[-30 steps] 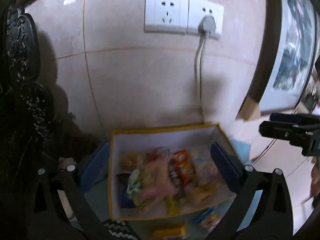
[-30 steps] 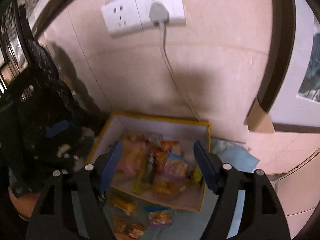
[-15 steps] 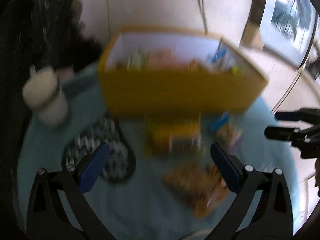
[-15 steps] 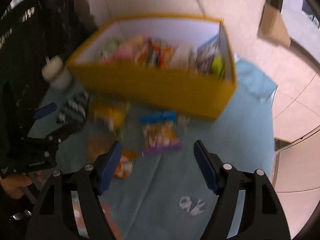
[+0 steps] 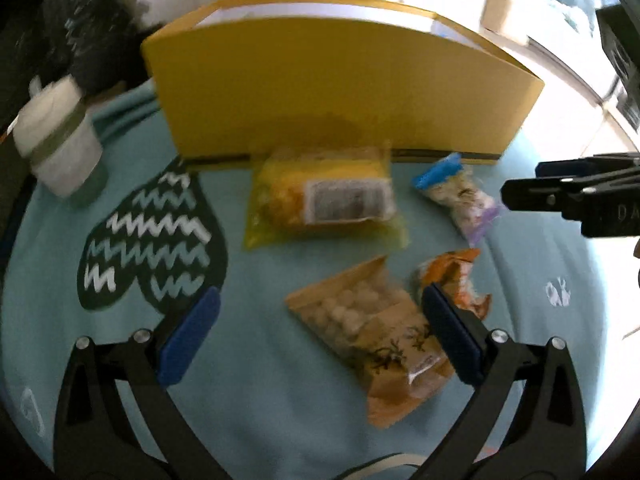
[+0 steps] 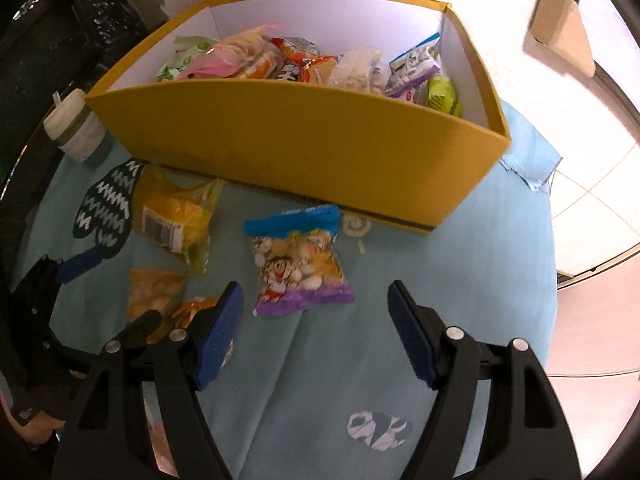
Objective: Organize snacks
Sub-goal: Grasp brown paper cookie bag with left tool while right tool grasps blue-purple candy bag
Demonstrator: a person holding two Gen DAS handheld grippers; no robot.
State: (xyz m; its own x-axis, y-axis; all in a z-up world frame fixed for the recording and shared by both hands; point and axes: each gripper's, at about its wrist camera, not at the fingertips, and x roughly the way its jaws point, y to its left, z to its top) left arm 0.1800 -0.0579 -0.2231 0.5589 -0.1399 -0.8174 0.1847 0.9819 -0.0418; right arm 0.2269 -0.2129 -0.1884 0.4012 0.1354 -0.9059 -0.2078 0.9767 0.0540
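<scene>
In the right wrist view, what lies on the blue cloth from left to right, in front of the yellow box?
Zigzag-patterned patch → yellow packet with barcode label → blue-topped cartoon snack bag → pale swirl print on the cloth. The brown and orange packets by the left tong pad overlap, so they are left out.

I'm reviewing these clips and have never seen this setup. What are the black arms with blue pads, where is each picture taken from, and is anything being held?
There is no robot here: a person holds a hand-operated claw in each hand, and a fisheye camera on each looks forward along its two fingers. One picture comes from the left claw, the other from the right claw. Both are open and hold nothing.

On the light blue cloth stands a yellow box already holding many snack packets. Four packets lie loose in front of it: a yellow bag with a barcode label, a blue-topped cartoon bag, a brown bag of small round pieces and a torn orange wrapper. A white cup stands at the left.
</scene>
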